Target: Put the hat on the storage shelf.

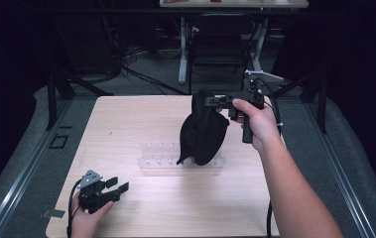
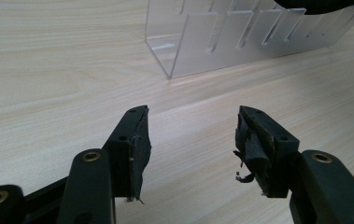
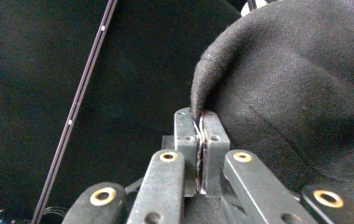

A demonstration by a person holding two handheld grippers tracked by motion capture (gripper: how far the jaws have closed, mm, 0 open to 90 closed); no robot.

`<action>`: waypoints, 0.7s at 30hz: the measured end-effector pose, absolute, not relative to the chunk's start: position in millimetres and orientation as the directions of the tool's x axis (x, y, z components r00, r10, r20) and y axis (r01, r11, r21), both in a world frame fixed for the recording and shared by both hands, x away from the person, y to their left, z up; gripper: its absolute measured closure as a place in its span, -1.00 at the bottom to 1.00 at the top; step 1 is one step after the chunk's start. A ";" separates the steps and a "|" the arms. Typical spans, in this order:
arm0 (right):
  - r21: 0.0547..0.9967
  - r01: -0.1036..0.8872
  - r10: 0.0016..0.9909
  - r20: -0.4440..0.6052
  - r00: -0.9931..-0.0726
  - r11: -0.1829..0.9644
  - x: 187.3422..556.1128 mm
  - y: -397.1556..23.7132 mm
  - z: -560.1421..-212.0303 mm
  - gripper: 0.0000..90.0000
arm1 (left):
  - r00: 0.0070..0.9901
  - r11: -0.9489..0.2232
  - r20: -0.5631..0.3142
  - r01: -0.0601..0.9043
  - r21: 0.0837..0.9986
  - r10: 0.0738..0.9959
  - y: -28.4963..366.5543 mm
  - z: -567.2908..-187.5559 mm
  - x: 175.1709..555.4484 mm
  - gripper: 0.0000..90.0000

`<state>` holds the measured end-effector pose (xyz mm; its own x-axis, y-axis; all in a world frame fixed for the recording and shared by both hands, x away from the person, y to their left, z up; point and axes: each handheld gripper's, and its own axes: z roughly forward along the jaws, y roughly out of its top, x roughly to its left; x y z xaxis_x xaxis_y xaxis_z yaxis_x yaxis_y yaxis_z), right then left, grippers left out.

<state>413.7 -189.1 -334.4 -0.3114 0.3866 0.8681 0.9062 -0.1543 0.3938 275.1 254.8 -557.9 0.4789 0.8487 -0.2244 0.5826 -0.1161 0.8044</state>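
Black cap (image 1: 203, 131) above clear slotted rack (image 1: 158, 157)

Left gripper (image 2: 191, 140) low over pale wood tabletop (image 2: 48, 70), jaws spread wide, nothing between. Pads (image 2: 139, 149) frayed at edges. Clear slotted rack (image 2: 240, 37) ahead on tabletop. Dark fabric (image 2: 324, 4) at top right corner.

I see a pale wooden table (image 2: 48, 70) with fine straight grain and a smooth, faintly shiny finish. The slotted rack (image 2: 221, 42) on it is clear, glossy plastic. The black cap (image 3: 305, 93) is matt woven cloth with a slightly fuzzy nap. My left gripper (image 2: 191, 140) has matt black plastic jaws, brass-coloured rivets and frayed, torn rubbery pads (image 2: 139, 149).
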 end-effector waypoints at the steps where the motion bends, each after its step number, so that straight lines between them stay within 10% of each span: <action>1: 0.392 0.906 0.382 0.871 -0.310 -0.160 412.7 -186.8 -335.1 0.96 | 0.483 -0.120 -0.223 0.582 0.804 0.847 254.3 -557.6 274.9 0.00; 21: 0.370 0.912 0.307 0.902 -0.305 -0.180 413.4 -170.8 -346.6 0.95 | 0.575 -0.169 -0.177 0.497 0.851 0.799 220.6 -525.9 277.5 0.11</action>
<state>413.4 -170.8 -346.6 -0.3048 0.3072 0.9015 0.9117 -0.1797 0.3695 277.5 220.6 -525.9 0.5747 0.7991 -0.1766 0.4966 -0.1690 0.8514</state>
